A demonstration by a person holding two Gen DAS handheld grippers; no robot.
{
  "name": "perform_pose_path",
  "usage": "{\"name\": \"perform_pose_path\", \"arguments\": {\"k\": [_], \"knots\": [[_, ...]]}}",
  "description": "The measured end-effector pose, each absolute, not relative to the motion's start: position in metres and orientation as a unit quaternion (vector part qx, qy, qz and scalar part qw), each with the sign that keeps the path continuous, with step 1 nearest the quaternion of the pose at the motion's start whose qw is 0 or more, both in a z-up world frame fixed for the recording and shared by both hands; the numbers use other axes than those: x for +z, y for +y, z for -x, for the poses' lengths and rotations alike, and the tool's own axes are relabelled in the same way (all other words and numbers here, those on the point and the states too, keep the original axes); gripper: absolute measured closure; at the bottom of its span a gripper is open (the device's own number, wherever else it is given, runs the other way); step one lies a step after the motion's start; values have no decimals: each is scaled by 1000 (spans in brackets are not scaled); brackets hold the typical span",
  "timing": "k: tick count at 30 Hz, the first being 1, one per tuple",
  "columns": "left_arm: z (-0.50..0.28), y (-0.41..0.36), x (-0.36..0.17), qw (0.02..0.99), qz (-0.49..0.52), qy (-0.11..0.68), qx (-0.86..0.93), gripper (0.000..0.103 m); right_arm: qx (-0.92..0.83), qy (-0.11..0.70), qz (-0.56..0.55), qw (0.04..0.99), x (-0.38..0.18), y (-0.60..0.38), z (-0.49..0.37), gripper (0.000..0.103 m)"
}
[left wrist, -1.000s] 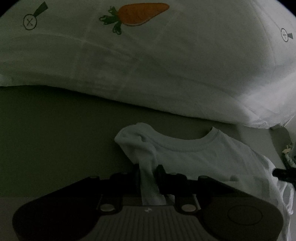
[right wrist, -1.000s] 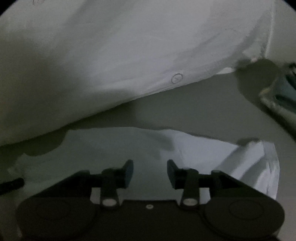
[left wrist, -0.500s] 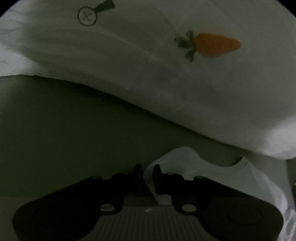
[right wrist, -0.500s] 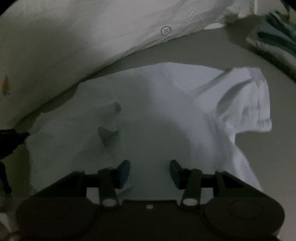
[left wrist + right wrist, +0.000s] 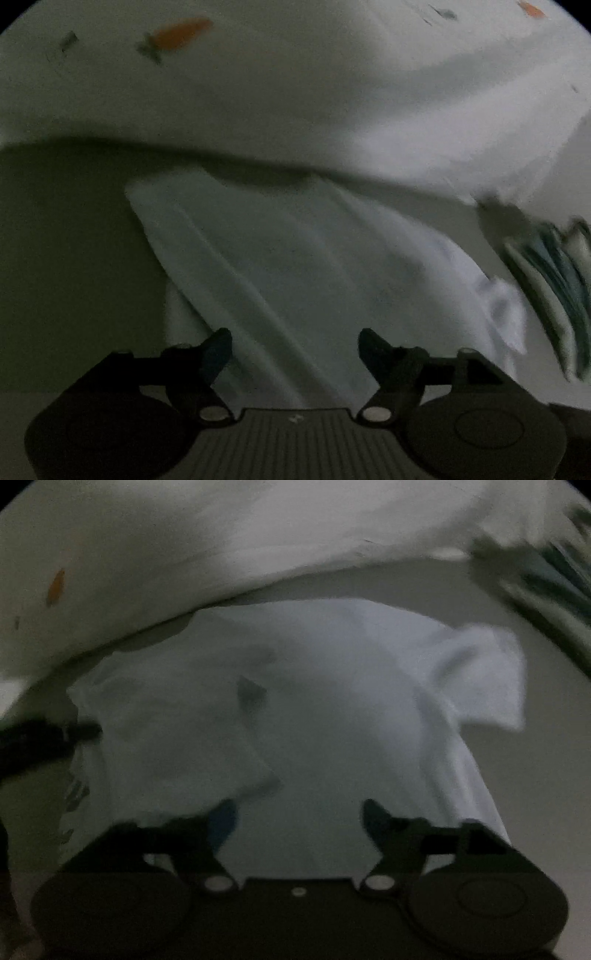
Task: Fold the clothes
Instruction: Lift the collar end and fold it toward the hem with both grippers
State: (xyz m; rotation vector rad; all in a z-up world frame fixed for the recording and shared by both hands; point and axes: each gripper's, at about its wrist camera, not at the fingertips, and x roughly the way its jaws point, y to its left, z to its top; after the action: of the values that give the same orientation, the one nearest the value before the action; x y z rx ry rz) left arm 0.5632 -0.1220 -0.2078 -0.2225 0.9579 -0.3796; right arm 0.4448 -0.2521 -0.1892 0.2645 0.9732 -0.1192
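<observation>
A white T-shirt (image 5: 295, 266) lies on the grey bed surface in dim light, partly folded, with long creases. It also shows in the right wrist view (image 5: 314, 709), with one sleeve (image 5: 484, 679) sticking out to the right. My left gripper (image 5: 295, 343) is open and empty just above the shirt's near part. My right gripper (image 5: 299, 816) is open and empty over the shirt's near edge. The other gripper (image 5: 40, 738) shows dark at the left edge of the right wrist view.
A big white pillow with carrot prints (image 5: 295, 92) lies along the far side, close behind the shirt; it also shows in the right wrist view (image 5: 184, 546). A striped green and white cloth (image 5: 554, 280) lies at the right. Bare grey sheet (image 5: 66, 258) lies at the left.
My left gripper was shut on the shirt's sleeve; it has let go and opened wide. The sleeve now lies folded over the shirt. My right gripper has stayed open and widened a little.
</observation>
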Motion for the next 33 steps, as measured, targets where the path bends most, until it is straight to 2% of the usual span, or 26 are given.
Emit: {"name": "perform_pose_path", "arguments": {"k": [1,4,6,11,14,16,20,23,24,26,28,31,32,33], "knots": [[-550,-129,-210,858,107,466,-189,20,-63,470,-135,870,-189,-257,-431,18],[-513,-144,-214,848,97,479,-206,7,-76,478,-145,863,-190,-266,-391,10],[-497,-149,-221,843,84,488,-212,2,-82,478,-154,861,-195,-270,-372,0],[-475,-168,-234,859,-2,465,-213,0,-91,476,-194,853,-205,-272,-332,0],[-478,-174,-233,854,-27,477,-206,0,-94,466,-173,863,-200,-267,-326,1],[-490,-170,-229,840,0,505,-200,0,-107,448,-138,877,-193,-262,-333,4],[-525,-141,-220,802,128,553,-185,0,-94,433,-134,886,-192,-270,-371,22],[-555,-116,-209,813,181,533,-149,0,-73,421,-166,889,-198,-278,-403,48],[-567,-114,-204,824,159,526,-136,0,-67,420,-170,889,-200,-278,-413,61],[-592,-116,-196,847,104,507,-121,0,-42,402,-167,899,-199,-273,-433,76],[-616,-123,-199,865,36,490,-102,0,-3,383,-158,910,-199,-264,-451,79],[-645,-132,-215,858,-17,507,-80,0,54,376,-137,915,-206,-247,-482,79],[-651,-132,-221,853,-18,514,-84,0,61,379,-125,915,-209,-242,-491,77],[-657,-131,-226,849,-17,521,-89,0,65,380,-116,915,-212,-239,-499,70]]}}
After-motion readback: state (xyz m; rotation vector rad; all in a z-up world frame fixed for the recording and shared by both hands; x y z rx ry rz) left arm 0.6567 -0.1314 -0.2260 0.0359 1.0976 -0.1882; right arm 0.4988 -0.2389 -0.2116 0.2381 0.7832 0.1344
